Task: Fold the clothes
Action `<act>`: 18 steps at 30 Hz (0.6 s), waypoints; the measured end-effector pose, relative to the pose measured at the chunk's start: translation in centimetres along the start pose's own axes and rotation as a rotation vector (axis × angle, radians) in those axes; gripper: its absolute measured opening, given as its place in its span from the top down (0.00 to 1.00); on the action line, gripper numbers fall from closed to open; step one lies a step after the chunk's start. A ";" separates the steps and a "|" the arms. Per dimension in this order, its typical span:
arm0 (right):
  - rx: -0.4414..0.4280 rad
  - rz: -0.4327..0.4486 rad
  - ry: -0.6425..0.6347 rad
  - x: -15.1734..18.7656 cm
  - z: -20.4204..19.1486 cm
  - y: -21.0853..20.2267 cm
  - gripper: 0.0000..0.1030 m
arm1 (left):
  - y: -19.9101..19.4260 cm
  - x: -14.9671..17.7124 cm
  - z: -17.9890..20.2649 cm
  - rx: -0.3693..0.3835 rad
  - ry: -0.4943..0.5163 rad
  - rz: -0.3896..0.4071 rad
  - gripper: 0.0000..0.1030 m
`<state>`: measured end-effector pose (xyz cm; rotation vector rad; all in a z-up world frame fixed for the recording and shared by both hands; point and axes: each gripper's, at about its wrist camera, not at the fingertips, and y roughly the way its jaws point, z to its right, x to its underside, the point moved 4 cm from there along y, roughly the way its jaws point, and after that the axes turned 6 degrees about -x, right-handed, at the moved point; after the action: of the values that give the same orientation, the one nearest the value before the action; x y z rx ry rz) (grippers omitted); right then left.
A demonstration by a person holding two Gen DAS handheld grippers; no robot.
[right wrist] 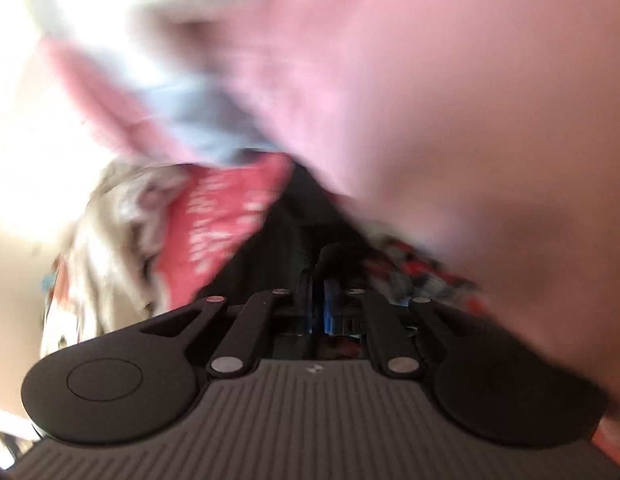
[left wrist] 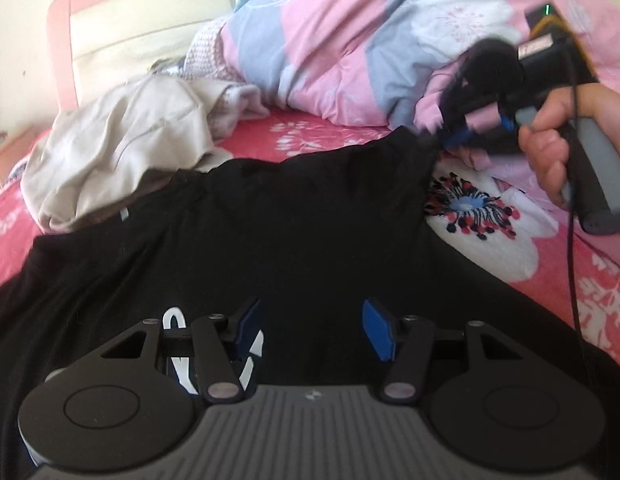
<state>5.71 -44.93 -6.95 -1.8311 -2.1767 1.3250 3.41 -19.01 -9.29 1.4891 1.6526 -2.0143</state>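
A black T-shirt [left wrist: 277, 220] with a white print lies spread on the red floral bedsheet [left wrist: 310, 136]. My left gripper [left wrist: 310, 328] is open and empty, hovering just above the shirt's near part. My right gripper [left wrist: 438, 142] is at the shirt's far right corner, shut on the black fabric and lifting it. In the blurred right wrist view the right gripper [right wrist: 316, 300] has its jaws closed together with black shirt cloth [right wrist: 285, 232] between them.
A beige garment [left wrist: 121, 148] lies crumpled at the far left, partly on the shirt. A pink, grey and white duvet [left wrist: 370, 40] is heaped at the back. A pink headboard [left wrist: 61, 40] stands behind. A white flower pillow patch [left wrist: 482, 216] lies at right.
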 end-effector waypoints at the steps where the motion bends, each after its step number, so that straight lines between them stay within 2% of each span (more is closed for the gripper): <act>1: -0.038 0.002 -0.128 0.1 -1.9 0.0 0.96 | -0.1 -0.1 -0.9 0.002 -0.035 -0.005 0.45; 3: -0.114 -0.002 -0.451 1.2 -6.2 0.0 0.96 | -0.4 -0.3 -2.7 0.005 -0.106 -0.015 0.44; 5: -0.181 -0.054 -0.824 4.4 -9.9 0.1 0.94 | -0.4 -0.5 -5.3 0.001 -0.225 -0.031 0.44; 7: -0.206 -0.120 -1.119 8.4 -11.2 0.2 0.93 | -0.3 -0.6 -8.1 0.001 -0.359 -0.049 0.44; 9: -0.207 -0.165 -1.340 11.8 -11.3 0.5 0.88 | -0.1 -0.9 -10.6 -0.002 -0.464 -0.069 0.44; 11: -0.178 -0.169 -1.481 13.9 -10.5 0.8 0.72 | 0.2 -1.8 -12.0 -0.007 -0.498 -0.088 0.44; 13: -0.171 -0.158 -1.540 14.6 -9.9 0.4 0.70 | 0.8 -3.4 -12.1 0.004 -0.453 -0.089 0.42; 14: -0.170 -0.152 -1.557 14.7 -9.8 0.2 0.69 | 1.2 -4.4 -11.7 0.022 -0.408 -0.093 0.39; 18: -0.170 -0.123 -1.630 15.5 -9.2 -0.3 0.67 | 4.2 -8.1 -8.5 0.091 -0.221 -0.102 0.37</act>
<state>5.02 -26.98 -8.47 -0.2642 -2.6776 3.2816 15.09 -17.45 -5.30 1.1773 1.5970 -2.2425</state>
